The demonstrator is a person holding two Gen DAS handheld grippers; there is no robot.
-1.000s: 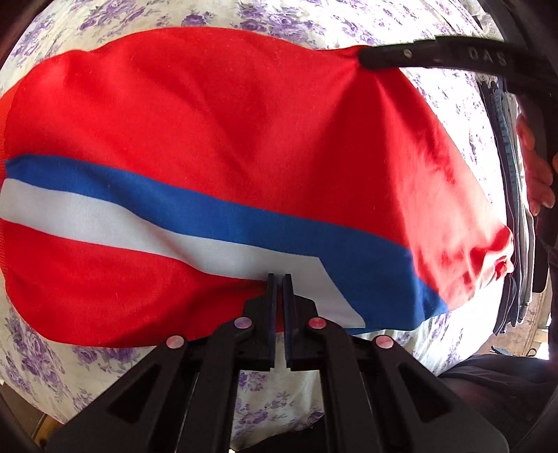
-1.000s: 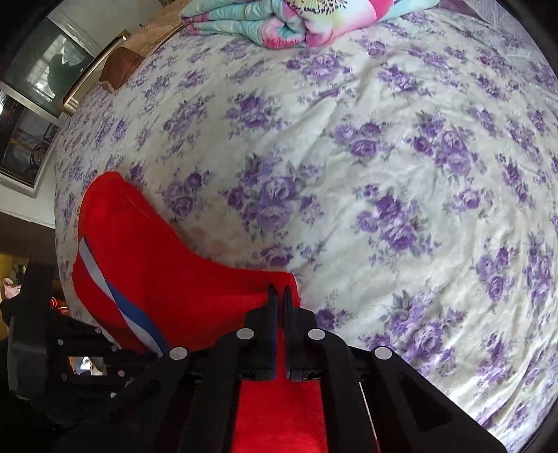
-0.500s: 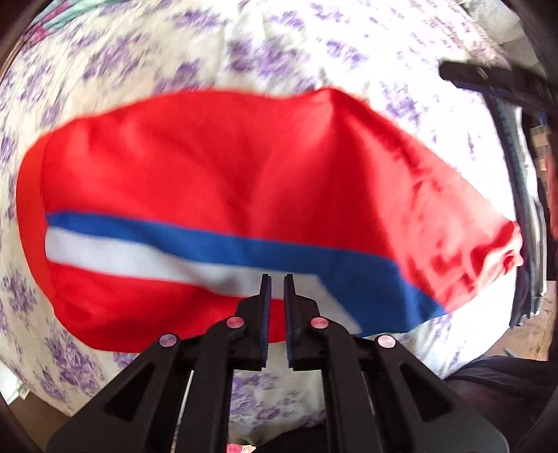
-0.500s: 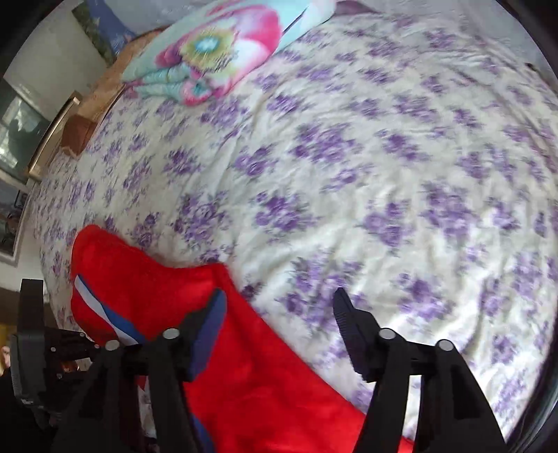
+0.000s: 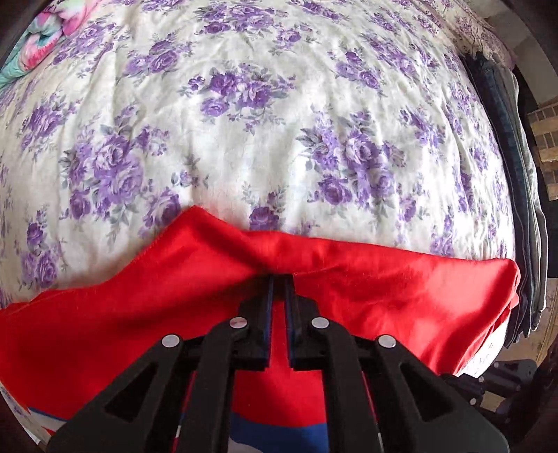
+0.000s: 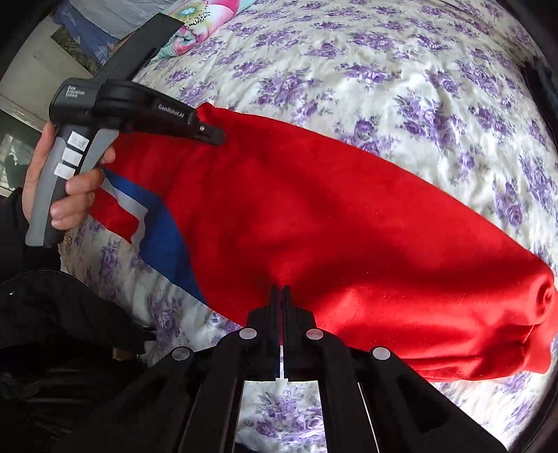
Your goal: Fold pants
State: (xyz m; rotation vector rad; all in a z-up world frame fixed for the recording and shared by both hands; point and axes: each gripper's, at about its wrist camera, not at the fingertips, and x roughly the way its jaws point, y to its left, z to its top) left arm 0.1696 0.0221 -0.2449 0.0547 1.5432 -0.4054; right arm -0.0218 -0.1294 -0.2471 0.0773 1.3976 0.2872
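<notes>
The red pants (image 6: pixel 331 216) with a blue and white stripe lie folded lengthwise on the floral bedspread (image 6: pixel 383 69). My right gripper (image 6: pixel 280 287) is shut on the near long edge of the pants. My left gripper (image 5: pixel 278 277) is shut on a red fold of the pants (image 5: pixel 348 278), lifting the cloth into a ridge. In the right wrist view the left gripper (image 6: pixel 212 134) is at the far left end of the pants, held by a hand. The stripe shows at the bottom of the left wrist view (image 5: pixel 279 432).
A stack of folded dark clothes (image 5: pixel 516 174) lies along the right edge of the bed. A bright floral blanket (image 5: pixel 38 41) is bunched at the far left corner; it also shows in the right wrist view (image 6: pixel 209 17). The person's dark clothing (image 6: pixel 52 331) is at lower left.
Both grippers let go, moved and closed again on new spots. The right went from the far corner to the near long edge. The left now grips a raised red fold.
</notes>
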